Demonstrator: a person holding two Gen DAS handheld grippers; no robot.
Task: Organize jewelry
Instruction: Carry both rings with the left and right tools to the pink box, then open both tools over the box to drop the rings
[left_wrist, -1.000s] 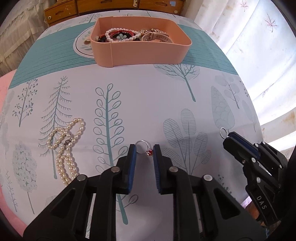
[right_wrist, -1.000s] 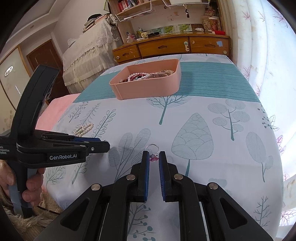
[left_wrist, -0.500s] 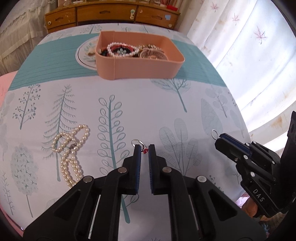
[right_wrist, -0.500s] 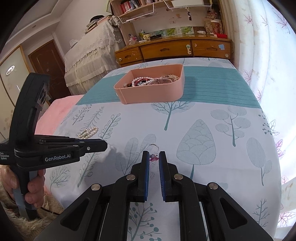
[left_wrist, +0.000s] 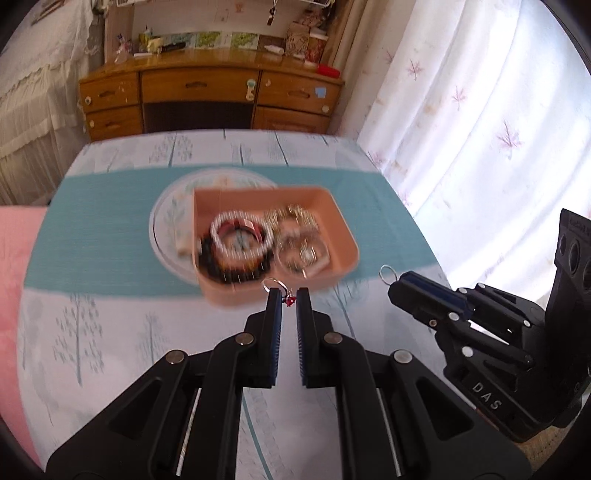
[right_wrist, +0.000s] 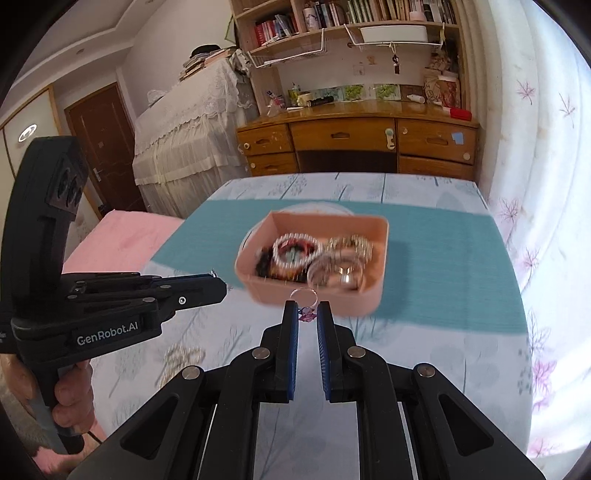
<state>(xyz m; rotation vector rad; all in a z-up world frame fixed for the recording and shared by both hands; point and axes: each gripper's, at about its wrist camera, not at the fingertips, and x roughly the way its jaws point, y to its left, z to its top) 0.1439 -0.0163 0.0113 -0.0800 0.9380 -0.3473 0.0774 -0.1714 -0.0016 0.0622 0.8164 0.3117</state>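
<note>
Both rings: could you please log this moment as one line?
left tongs: shut on red-stone ring | right tongs: shut on purple-stone ring | both short of pink tray | pearl necklace: on bedspread

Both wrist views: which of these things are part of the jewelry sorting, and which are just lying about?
Part of the job:
- red-stone ring in the left tool
- pink-stone ring in the right tool
- pink tray of jewelry
- pearl necklace on the bedspread

Lying about:
- wooden desk
- bookshelf
- curtain
</note>
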